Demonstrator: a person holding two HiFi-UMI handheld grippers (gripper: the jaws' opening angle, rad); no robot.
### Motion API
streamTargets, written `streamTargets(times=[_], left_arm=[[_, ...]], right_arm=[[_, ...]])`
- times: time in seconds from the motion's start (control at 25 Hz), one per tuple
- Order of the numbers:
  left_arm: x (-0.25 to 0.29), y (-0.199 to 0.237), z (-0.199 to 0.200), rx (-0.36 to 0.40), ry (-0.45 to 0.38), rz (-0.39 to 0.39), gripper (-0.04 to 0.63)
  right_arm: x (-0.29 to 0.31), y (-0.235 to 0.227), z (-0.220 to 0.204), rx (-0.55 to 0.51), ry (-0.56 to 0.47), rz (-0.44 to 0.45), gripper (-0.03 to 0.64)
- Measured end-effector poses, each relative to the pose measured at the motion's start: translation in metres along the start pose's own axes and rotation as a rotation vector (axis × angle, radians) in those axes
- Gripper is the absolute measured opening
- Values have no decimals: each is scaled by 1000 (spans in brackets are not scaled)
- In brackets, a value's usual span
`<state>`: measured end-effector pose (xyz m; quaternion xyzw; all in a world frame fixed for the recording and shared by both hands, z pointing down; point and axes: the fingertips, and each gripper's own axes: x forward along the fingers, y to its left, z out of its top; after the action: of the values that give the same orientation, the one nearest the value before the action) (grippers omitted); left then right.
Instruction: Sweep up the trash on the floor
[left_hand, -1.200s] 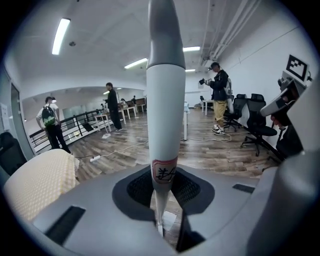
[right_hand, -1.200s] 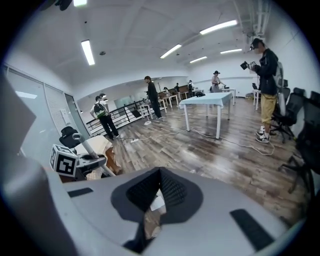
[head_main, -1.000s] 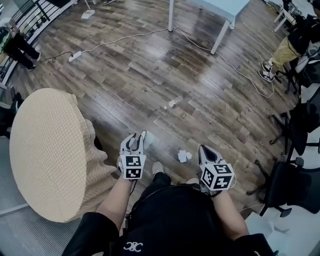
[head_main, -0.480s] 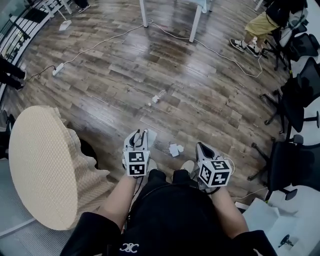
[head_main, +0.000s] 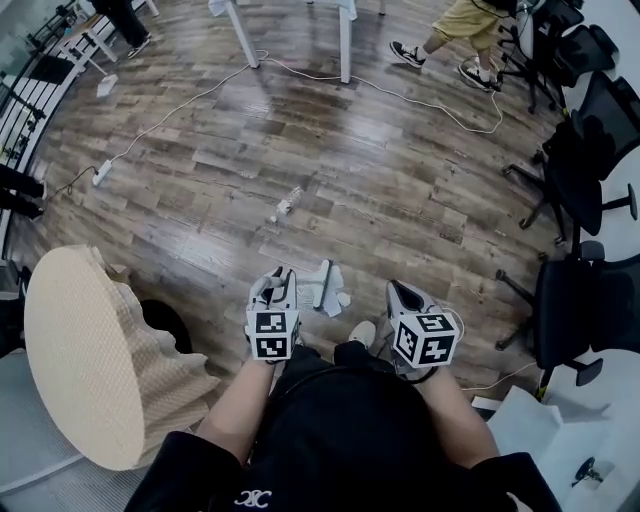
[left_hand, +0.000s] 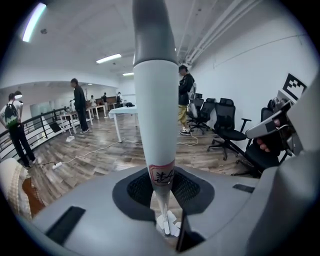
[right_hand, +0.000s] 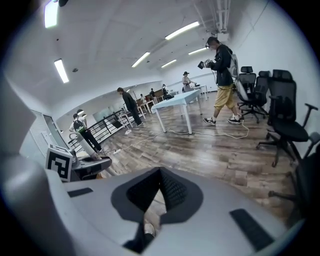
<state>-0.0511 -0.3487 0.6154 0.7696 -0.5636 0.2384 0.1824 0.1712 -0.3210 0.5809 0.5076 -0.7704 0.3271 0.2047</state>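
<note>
Sweeping looks barely begun. White paper scraps (head_main: 338, 296) lie loose on the wood floor (head_main: 400, 170), just ahead of your shoes. More litter (head_main: 285, 206) sits beyond the scraps, well apart.

Your left gripper (head_main: 275, 283) is clamped on the broom handle (left_hand: 152, 100), whose lower end reaches down at the scraps. Your right gripper (head_main: 400, 297) has jaws together, nothing between. No dustpan in view.

Room: open floor beyond the scraps. Round table (head_main: 75, 350) to their left, office chairs (head_main: 575, 300) to their right, a white cable (head_main: 180, 105) far beyond.
</note>
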Motion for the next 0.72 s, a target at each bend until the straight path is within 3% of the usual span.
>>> streamTargets(times=[0.16, 0.4, 0.72], left_arm=[[4, -19, 24, 42, -41, -13, 75], [8, -35, 72, 197, -120, -53, 75], [48, 8, 133, 382, -174, -79, 75]], right_arm=[[-6, -23, 2, 22, -16, 8, 15], [-8, -32, 4, 68, -48, 21, 15], [8, -40, 25, 118, -86, -52, 15]])
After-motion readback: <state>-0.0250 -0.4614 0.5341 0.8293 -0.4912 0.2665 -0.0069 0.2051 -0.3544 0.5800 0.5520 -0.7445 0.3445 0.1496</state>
